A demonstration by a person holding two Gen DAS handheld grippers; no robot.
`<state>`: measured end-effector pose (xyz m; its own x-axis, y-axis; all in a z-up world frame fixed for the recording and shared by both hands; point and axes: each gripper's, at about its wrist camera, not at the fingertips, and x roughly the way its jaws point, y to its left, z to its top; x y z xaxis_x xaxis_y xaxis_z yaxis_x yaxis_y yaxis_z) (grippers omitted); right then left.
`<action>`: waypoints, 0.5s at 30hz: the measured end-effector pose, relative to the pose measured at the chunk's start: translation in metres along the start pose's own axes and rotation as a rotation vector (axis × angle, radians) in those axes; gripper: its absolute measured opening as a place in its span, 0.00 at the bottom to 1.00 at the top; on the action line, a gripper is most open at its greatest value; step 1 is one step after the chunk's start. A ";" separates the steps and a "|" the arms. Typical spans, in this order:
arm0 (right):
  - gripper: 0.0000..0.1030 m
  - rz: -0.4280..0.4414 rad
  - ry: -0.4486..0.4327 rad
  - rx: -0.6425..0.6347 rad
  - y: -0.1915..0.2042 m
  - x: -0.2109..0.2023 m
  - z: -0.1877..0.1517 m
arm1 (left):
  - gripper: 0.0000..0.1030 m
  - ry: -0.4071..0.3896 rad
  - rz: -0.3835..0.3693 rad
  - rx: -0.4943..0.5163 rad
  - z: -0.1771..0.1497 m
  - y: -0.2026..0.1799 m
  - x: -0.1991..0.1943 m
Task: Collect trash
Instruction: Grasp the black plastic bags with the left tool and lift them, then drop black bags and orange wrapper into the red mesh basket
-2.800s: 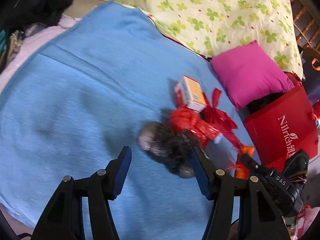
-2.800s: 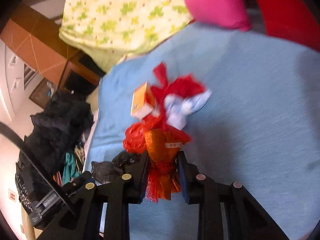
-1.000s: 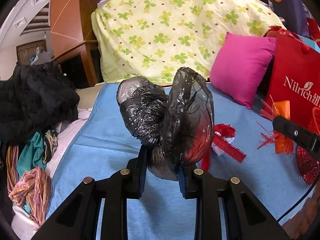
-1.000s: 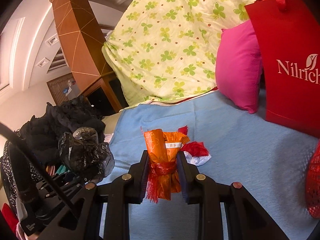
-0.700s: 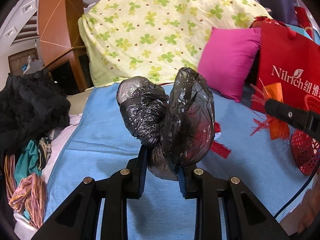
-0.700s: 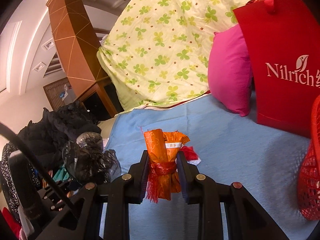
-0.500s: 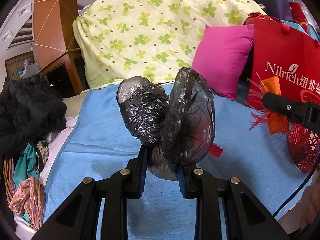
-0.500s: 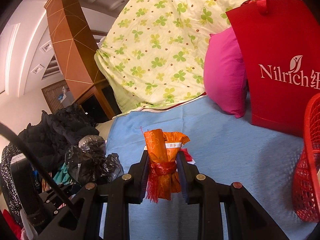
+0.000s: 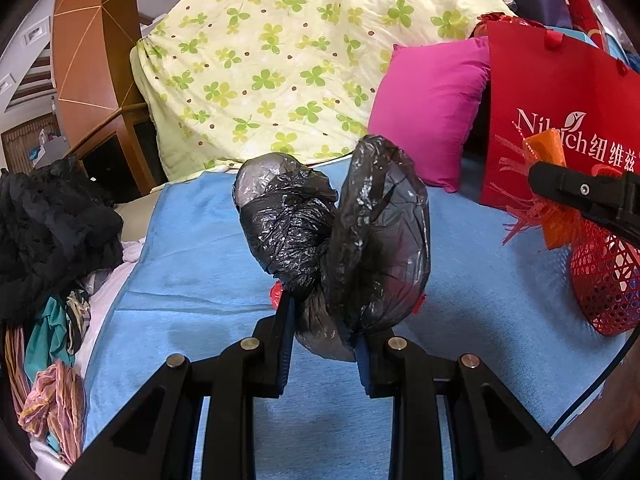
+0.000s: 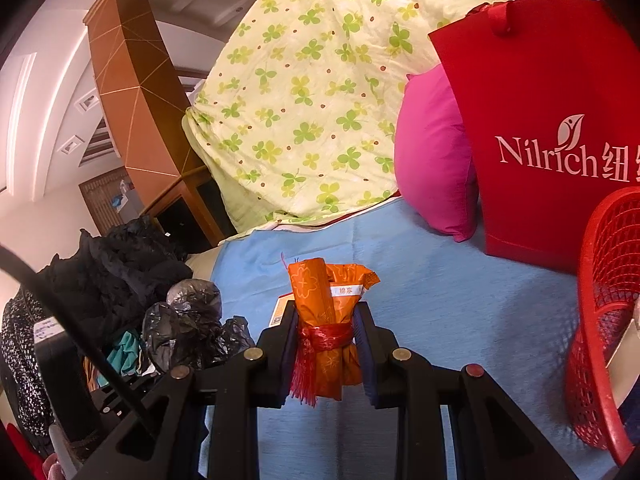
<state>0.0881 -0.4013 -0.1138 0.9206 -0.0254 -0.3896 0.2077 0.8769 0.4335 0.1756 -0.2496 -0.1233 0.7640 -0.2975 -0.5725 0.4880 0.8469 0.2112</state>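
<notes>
Visibly crumpled, glossy black plastic bag; orange wrapper bound red.

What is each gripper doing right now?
Left gripper: shut on the black plastic bag.
Right gripper: shut on the orange wrapper bundle.

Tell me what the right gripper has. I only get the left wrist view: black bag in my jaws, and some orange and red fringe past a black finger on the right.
Observer: The right gripper is shut on an orange packet, held upright and tied round the middle with a red fringed band.
Operator: Is the basket straight ahead of it?
Observer: No. The red mesh basket stands off to the right on the blue blanket, at the frame edge.
Operator: Anything in it?
Observer: A pale flat piece shows inside, behind the mesh; I cannot tell what it is.
</notes>
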 end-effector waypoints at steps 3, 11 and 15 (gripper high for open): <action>0.28 -0.003 -0.002 0.004 -0.001 -0.003 -0.001 | 0.28 0.003 -0.003 0.009 0.000 -0.002 0.001; 0.28 -0.015 -0.033 0.010 -0.007 -0.014 0.002 | 0.28 0.000 -0.029 0.022 0.002 -0.005 0.004; 0.28 -0.032 -0.079 0.007 -0.013 -0.028 0.006 | 0.28 -0.025 -0.109 0.022 0.003 -0.008 -0.004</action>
<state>0.0613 -0.4148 -0.1039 0.9366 -0.0919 -0.3380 0.2399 0.8714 0.4279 0.1702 -0.2567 -0.1207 0.7160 -0.3985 -0.5732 0.5776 0.7993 0.1658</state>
